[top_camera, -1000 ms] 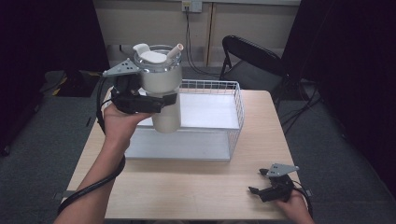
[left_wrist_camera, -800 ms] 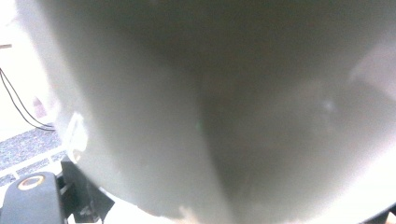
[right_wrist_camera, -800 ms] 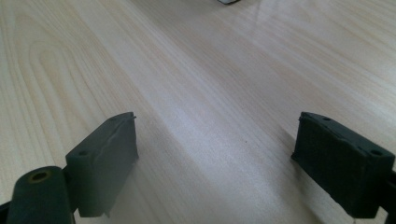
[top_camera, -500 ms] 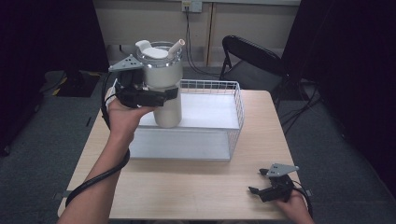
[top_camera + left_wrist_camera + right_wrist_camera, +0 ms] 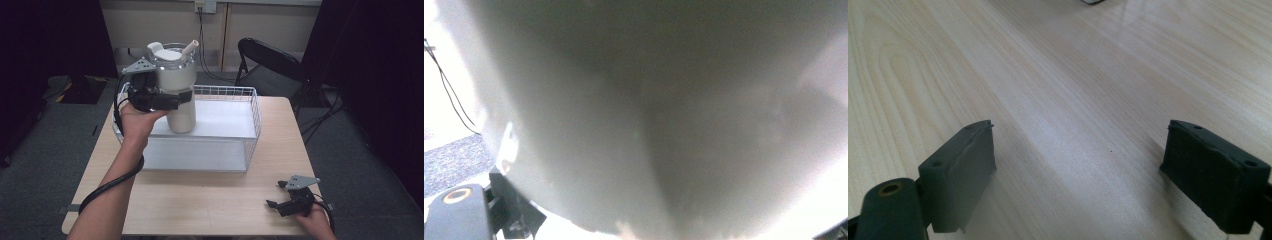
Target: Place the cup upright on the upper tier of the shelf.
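The left gripper [image 5: 167,100] is held raised at the end of an outstretched left forearm [image 5: 107,200], its jaws clamped around a tumbler [image 5: 175,85], with its cable looped beneath the wrist. The right gripper [image 5: 280,204] is rested low and well apart to the right, gripped by the right hand [image 5: 312,220]. Its two black jaws are seen spread wide, nothing between them.
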Demonstrator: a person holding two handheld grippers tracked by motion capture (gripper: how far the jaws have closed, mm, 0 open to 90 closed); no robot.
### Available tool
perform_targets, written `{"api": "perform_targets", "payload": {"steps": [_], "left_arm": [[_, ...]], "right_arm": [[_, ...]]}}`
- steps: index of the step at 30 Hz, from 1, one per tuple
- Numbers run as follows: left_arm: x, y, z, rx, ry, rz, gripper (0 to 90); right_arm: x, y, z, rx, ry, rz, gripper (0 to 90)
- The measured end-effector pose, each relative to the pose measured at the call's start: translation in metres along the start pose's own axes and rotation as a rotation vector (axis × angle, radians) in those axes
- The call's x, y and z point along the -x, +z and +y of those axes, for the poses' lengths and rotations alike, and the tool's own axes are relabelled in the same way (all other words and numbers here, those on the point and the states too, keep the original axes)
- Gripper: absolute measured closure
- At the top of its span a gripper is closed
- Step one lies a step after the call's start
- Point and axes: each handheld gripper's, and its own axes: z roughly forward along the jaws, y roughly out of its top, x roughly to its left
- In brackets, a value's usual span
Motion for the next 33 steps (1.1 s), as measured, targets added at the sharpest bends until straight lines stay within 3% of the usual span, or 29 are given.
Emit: {"api": "perform_targets", "payload": {"steps": [33], "left_arm": [[-0.005, 0.026, 0.004, 0.010, 0.007, 0.050, 10.1]], "right_arm": [[0.000, 0.000, 0.000, 0.000, 0.000, 0.000, 12.6]]}}
